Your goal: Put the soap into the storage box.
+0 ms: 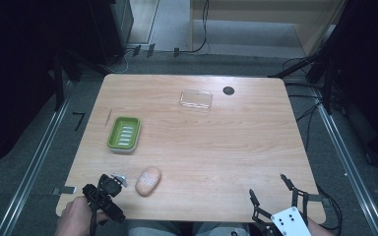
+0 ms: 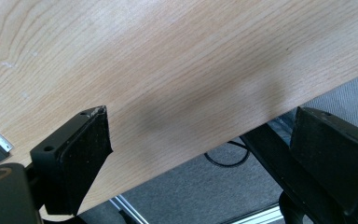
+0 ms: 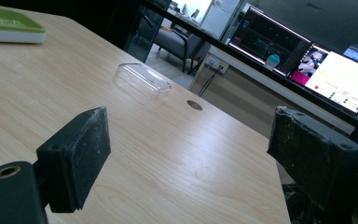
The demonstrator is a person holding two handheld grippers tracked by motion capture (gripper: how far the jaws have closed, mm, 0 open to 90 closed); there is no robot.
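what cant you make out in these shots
- Soap, high view: markings on top too small to read.
- Lid, high view: clear plastic, so its depth is unclear.
- Right gripper, high view: the hand holding it is cut off by the bottom edge.
- Dish, right gripper view: cut off by the left edge.

Soap dish [image 3: 10, 25]: cut by the top-left edge in the right gripper view, far end out of frame. Right gripper [image 1: 272, 192]: body cropped at the bottom edge of the high view. Writing on soap [image 1: 148, 181]: too small to read.
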